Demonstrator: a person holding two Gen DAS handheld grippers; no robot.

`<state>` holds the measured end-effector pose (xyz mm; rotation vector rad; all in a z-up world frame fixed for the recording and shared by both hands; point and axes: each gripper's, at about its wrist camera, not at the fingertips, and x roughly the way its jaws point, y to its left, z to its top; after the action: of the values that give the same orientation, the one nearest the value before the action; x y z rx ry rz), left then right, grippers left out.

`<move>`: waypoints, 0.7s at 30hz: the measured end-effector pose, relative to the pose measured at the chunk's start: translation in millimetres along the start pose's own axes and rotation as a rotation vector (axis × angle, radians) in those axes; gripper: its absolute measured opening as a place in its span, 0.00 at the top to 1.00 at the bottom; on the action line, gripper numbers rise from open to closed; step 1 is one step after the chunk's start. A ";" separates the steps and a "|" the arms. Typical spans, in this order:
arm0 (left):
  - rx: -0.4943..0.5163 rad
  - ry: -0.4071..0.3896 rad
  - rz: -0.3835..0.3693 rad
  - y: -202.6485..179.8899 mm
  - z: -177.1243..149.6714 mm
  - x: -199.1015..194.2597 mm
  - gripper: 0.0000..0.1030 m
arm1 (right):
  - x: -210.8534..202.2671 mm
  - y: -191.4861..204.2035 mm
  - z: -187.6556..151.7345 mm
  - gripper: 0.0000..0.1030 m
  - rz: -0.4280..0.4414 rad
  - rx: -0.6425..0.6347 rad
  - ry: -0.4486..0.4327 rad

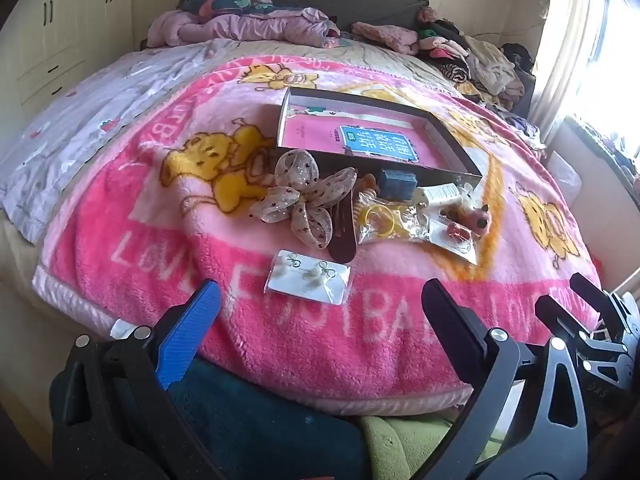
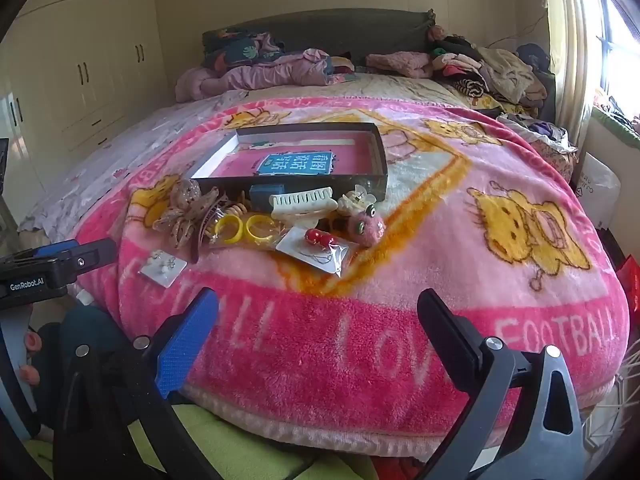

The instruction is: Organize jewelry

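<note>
A dark shallow box [image 1: 456, 148] [image 2: 380, 160] with a pink lining lies on the pink blanket. In front of it sits a heap of jewelry: a spotted fabric bow [image 1: 304, 200] [image 2: 184, 208], a bag of yellow rings [image 1: 384, 218] [image 2: 244, 230], a white claw clip [image 2: 302, 204], a red earring card [image 1: 458, 234] [image 2: 320, 246], a pink fuzzy piece [image 2: 368, 226]. A white earring card [image 1: 308, 276] [image 2: 163, 266] lies nearest. My left gripper [image 1: 320, 312] hovers open just short of that card. My right gripper [image 2: 320, 320] is open over the blanket's front edge, empty.
The blanket [image 1: 280, 340] covers the bed's near end. Piled clothes [image 2: 488, 64] and pink bedding [image 2: 260, 72] lie by the headboard. Wardrobes [image 2: 80, 60] line the left wall, a bright window [image 2: 616, 40] the right. The left gripper's body [image 2: 52, 268] shows at the right view's left edge.
</note>
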<state>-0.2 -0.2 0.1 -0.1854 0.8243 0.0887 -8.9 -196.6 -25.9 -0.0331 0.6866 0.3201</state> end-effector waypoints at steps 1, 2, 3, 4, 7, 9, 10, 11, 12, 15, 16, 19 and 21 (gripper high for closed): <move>-0.001 0.001 0.001 0.4 -0.1 0.0 0.11 | 0.4 -0.1 -0.2 0.06 0.001 0.001 0.003; -0.003 0.002 0.001 1.0 -0.1 0.1 0.11 | 0.4 -0.2 -0.4 0.06 0.003 0.002 -0.001; -0.005 0.004 0.003 1.5 0.0 0.3 0.11 | 0.6 -0.3 -0.6 0.06 0.004 0.002 0.000; -0.006 0.005 0.004 2.0 -0.1 0.5 0.11 | 0.8 -0.3 -0.8 0.06 0.005 0.002 0.001; 0.002 0.003 0.002 0.2 -0.1 0.2 0.11 | 0.7 0.1 -1.1 0.06 0.007 -0.001 0.002; 0.003 0.004 0.003 0.1 -0.1 0.2 0.11 | 0.1 0.6 -1.2 0.06 0.007 -0.006 0.002; 0.003 0.004 0.004 0.2 -0.3 0.1 0.11 | -0.3 7.1 -2.2 0.06 0.005 -0.004 0.001; 0.002 0.004 0.004 0.3 -0.4 -0.1 0.11 | -0.8 8.2 -2.1 0.06 0.004 -0.007 0.002; 0.001 0.004 0.002 0.4 -0.6 -0.3 0.11 | -1.1 9.1 -2.1 0.06 0.004 -0.008 0.003; 0.003 0.004 -0.001 0.4 -0.2 -0.1 0.11 | -1.1 6.6 -2.0 0.06 0.007 -0.005 0.002; 0.002 0.005 -0.001 0.5 -0.1 0.3 0.11 | -1.6 7.5 -2.1 0.06 0.007 -0.007 0.002; 0.002 0.004 0.000 -1.0 -1.4 0.2 0.11 | -0.1 3.2 -1.6 0.06 0.009 -0.008 0.002; 0.001 0.004 -0.001 -1.3 -1.4 0.1 0.11 | -0.6 3.1 -1.5 0.06 0.009 -0.007 0.002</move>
<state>-1.0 -1.7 -0.8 -0.1851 0.8285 0.0873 -11.2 -194.1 -26.4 -0.0370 0.6879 0.3309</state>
